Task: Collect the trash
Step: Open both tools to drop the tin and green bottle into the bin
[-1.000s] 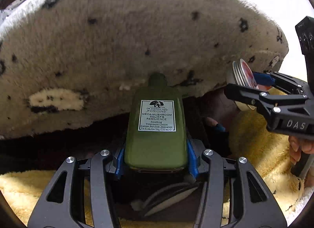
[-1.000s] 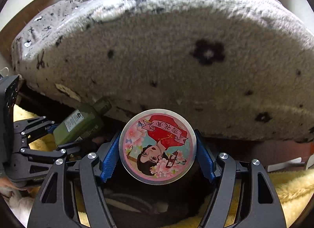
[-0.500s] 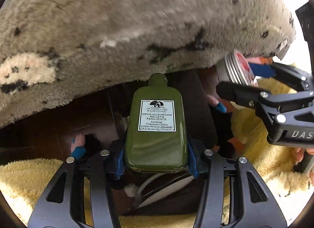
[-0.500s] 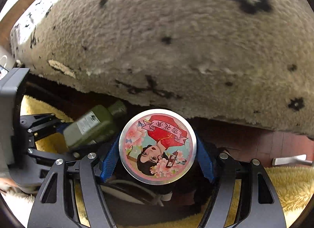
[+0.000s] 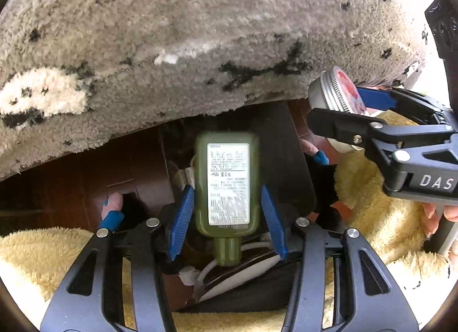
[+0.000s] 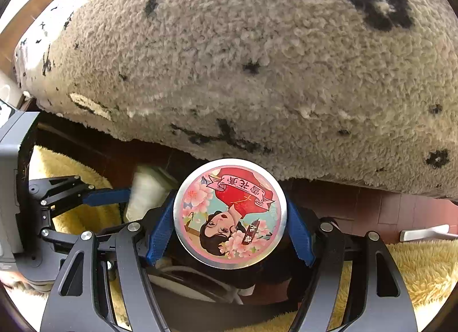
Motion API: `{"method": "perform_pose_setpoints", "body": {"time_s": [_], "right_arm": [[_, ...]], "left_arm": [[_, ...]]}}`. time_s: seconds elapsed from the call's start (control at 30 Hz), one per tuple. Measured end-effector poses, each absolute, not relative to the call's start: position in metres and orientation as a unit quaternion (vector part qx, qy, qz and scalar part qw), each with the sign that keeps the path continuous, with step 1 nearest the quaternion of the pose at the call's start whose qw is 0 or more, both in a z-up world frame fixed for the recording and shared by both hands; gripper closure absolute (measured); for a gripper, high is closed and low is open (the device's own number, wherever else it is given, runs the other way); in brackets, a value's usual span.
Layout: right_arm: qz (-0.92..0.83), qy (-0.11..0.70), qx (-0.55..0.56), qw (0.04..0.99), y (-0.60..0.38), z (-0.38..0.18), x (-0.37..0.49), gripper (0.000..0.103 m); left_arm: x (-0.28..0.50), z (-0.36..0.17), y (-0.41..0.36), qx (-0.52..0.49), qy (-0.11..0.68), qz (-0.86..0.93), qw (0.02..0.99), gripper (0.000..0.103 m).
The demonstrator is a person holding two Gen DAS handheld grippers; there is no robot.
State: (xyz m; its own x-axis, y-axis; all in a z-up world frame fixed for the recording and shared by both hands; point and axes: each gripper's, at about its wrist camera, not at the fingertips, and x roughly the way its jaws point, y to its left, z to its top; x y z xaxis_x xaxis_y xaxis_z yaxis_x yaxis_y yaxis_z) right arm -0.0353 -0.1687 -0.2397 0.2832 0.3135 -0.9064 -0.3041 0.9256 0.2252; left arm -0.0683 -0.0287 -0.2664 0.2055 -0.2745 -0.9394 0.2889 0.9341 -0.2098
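Note:
A green lotion bottle (image 5: 227, 186) hangs between the open pads of my left gripper (image 5: 227, 217), cap down and back label facing me, apart from both pads, over a dark opening (image 5: 243, 292) with white cables inside. It shows blurred in the right wrist view (image 6: 146, 194). My right gripper (image 6: 229, 232) is shut on a round tin (image 6: 230, 213) with a picture of a woman on its lid. The tin also shows at the right of the left wrist view (image 5: 337, 94).
A grey fluffy rug with black marks (image 5: 200, 31) hangs over the scene in both views (image 6: 257, 60). Yellow fleece (image 5: 43, 260) lies around the dark opening. Brown floor tiles (image 6: 372, 206) show under the rug.
My left gripper has opened and let go of the green bottle, which has flipped cap down and drops between the pads. The right gripper still holds the tin, closer to the rug.

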Motion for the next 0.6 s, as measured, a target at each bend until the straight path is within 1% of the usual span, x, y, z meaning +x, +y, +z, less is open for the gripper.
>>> {"method": "perform_pose_setpoints", "body": {"time_s": [0.03, 0.07, 0.13, 0.17, 0.23, 0.43, 0.6], "right_arm": [[0.192, 0.567, 0.004, 0.801, -0.169, -0.238, -0.036, 0.031], [0.191, 0.568, 0.005, 0.801, -0.170, -0.238, -0.036, 0.027], [0.189, 0.565, 0.008, 0.803, -0.171, -0.237, -0.036, 0.019], [0.186, 0.564, 0.010, 0.804, -0.172, -0.237, -0.035, 0.016], [0.181, 0.563, 0.018, 0.806, -0.177, -0.235, -0.033, 0.016], [0.167, 0.548, 0.035, 0.819, -0.196, -0.224, -0.031, 0.015], [0.162, 0.503, 0.046, 0.848, -0.212, -0.196, -0.031, 0.015]], "left_arm": [[-0.067, -0.265, -0.026, 0.004, 0.603, -0.182, 0.777, 0.055], [-0.067, -0.264, -0.026, 0.004, 0.604, -0.181, 0.776, 0.053], [-0.067, -0.262, -0.025, 0.005, 0.604, -0.178, 0.777, 0.043], [-0.067, -0.260, -0.022, 0.004, 0.603, -0.178, 0.777, 0.041], [-0.067, -0.259, -0.020, 0.001, 0.602, -0.176, 0.779, 0.032], [-0.062, -0.251, -0.007, -0.024, 0.592, -0.180, 0.786, 0.027], [-0.059, -0.225, 0.001, -0.031, 0.564, -0.181, 0.805, 0.026]]}}
